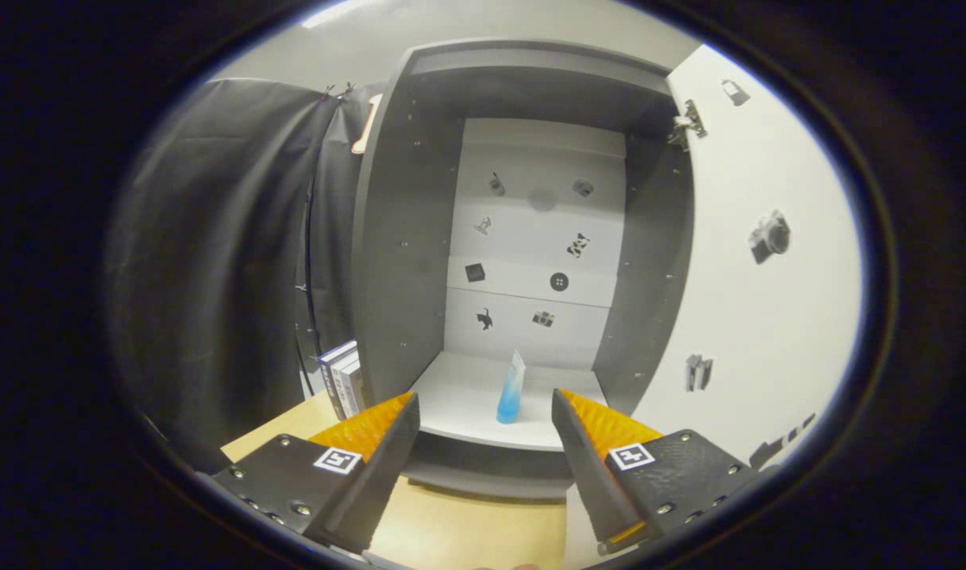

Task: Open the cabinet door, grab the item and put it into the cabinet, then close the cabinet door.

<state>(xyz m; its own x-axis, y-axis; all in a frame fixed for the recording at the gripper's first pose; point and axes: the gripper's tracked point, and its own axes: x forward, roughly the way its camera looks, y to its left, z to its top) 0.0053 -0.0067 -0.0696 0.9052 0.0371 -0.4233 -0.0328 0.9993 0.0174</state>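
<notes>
- the gripper (484, 412) has its two fingers spread wide apart with nothing between them; it grips nothing.
- the fingers (372, 451) hang over a pale wooden table top (467, 530), and their tips reach about level with the front edge of the cabinet's bottom shelf.
- just ahead of the fingers, seen through the gap between their tips, a blue tube (511, 392) stands upright on the shelf, clear at the top and deeper blue toward its base, flat end uppermost.
- the tube touches neither finger; it sits a little way in from the shelf's front edge, nearer the right finger than the left.
- the bottom shelf (459, 404) is light grey and carries the tube alone.
- the cabinet (404, 237) around it is dark grey, with its side walls and top in shadow.
- the cabinet's back panel (530, 237) is white and dotted with small dark stickers, among them a cat shape and a round button shape.
- the cabinet door (752, 301) stands swung open on the right, beyond the right finger; its white inner face bears more small stickers, and a metal hinge (689, 123) shows near its top corner.
- left of the cabinet, just beyond the left finger, a few books (344, 380) stand upright on the table against the cabinet's side.
- black cloth (230, 261) hangs behind the books as the booth's wall.
</notes>
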